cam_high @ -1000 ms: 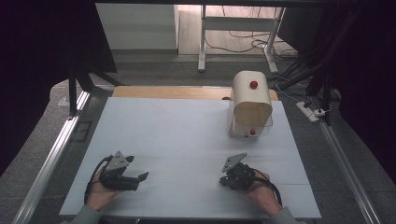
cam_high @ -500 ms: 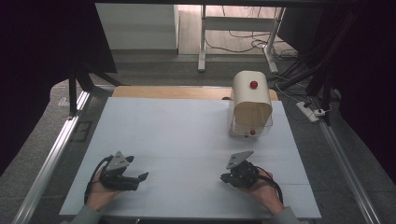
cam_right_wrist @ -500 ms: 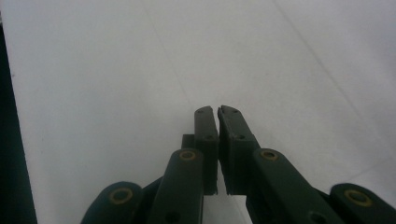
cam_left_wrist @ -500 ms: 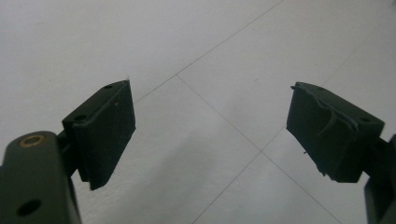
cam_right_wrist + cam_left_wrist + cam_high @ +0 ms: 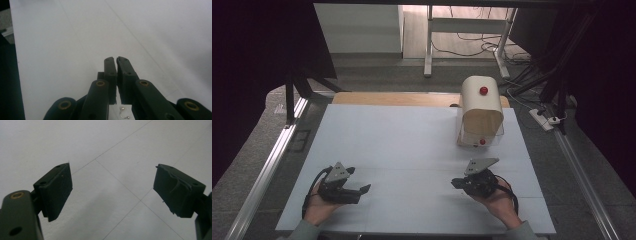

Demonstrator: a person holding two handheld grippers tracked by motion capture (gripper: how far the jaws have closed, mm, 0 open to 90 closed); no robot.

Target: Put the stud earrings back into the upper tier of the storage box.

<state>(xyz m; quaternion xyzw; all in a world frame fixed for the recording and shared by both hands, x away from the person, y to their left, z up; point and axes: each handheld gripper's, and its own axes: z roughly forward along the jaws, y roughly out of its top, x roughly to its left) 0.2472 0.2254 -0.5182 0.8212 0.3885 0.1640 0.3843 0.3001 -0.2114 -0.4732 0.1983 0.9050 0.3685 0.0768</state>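
My left gripper [image 5: 364, 189] jaws apart, right gripper [image 5: 456, 183] jaws together, both empty. Bread box [image 5: 481, 111] sits far right, probably shut; closed jaws could shove it.

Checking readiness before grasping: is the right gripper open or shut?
Shut. In the right gripper view the right gripper has its two black jaws pressed together with nothing between them, above the bare white table.
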